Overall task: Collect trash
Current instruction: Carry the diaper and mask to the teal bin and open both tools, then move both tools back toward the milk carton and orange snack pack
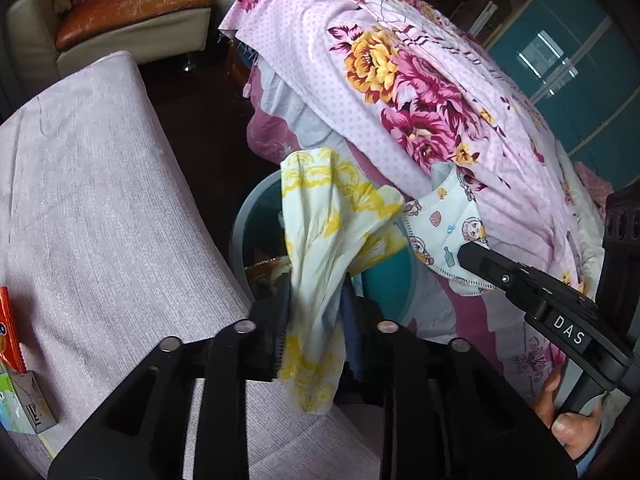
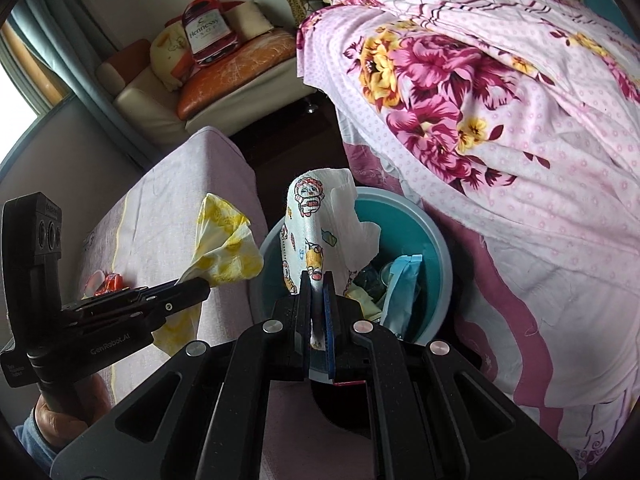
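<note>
A crumpled white-and-yellow tissue [image 1: 328, 220] sits between the fingers of my left gripper [image 1: 316, 292], which stand apart around it without pinching; it hangs over the near rim of a teal bin [image 1: 240, 232]. My right gripper [image 2: 318, 280] is shut on a child's face mask [image 2: 308, 216] with cartoon prints, held above the bin [image 2: 434, 232]. In the right wrist view the left gripper [image 2: 202, 286] and tissue [image 2: 228, 248] are left of the bin. In the left wrist view the right gripper [image 1: 464, 252] and mask [image 1: 440, 220] are to the right.
The bin holds a pale blue packet [image 2: 404, 280] and other rubbish. A lilac-covered table [image 1: 100, 200] lies left with an orange wrapper [image 1: 10, 328] and small box [image 1: 24, 404]. Floral bedding [image 1: 420, 100] crowds the bin's right side. A sofa [image 1: 132, 12] stands behind.
</note>
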The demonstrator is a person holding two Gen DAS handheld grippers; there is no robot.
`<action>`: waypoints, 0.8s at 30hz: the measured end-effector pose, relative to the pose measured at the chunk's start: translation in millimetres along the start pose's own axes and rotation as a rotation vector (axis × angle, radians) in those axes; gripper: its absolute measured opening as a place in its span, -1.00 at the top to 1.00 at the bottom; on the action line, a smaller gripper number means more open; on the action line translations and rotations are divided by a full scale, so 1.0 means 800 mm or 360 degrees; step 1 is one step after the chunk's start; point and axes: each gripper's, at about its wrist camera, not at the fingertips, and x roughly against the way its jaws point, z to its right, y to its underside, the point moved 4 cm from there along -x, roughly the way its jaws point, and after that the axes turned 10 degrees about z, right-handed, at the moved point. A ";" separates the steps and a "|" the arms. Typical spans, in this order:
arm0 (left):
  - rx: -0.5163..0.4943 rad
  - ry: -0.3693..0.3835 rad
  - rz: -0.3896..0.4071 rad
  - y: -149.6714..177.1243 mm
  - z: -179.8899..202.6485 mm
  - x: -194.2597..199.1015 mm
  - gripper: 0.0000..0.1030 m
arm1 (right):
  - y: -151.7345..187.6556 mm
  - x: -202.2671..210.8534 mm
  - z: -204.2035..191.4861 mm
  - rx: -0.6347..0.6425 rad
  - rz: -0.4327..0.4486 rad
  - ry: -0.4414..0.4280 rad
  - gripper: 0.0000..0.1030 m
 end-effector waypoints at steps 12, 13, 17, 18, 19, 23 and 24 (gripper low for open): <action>0.0015 -0.0077 0.0057 0.003 -0.021 0.009 -0.73 | 0.000 -0.016 0.004 -0.0016 -0.0046 0.0031 0.87; 0.0022 -0.0082 0.0058 0.004 -0.024 0.011 -0.74 | 0.000 -0.018 0.002 -0.0013 -0.0051 0.0036 0.83; 0.0045 -0.0079 0.0048 0.011 -0.033 0.018 -0.74 | 0.001 -0.026 -0.003 -0.0022 -0.0080 0.0040 0.34; 0.0048 -0.0081 0.0045 0.013 -0.035 0.021 -0.74 | 0.001 -0.026 -0.004 -0.0020 -0.0075 0.0046 0.07; 0.0050 -0.0081 0.0042 0.015 -0.038 0.023 -0.75 | 0.001 -0.025 -0.006 -0.0007 -0.0061 0.0061 -0.25; 0.0054 -0.0082 0.0034 0.025 -0.048 0.034 -0.77 | 0.004 -0.028 -0.008 -0.0017 -0.0085 0.0093 -0.42; 0.0058 -0.0083 0.0034 0.027 -0.050 0.036 -0.78 | 0.004 -0.028 -0.008 -0.0024 -0.0093 0.0097 -0.44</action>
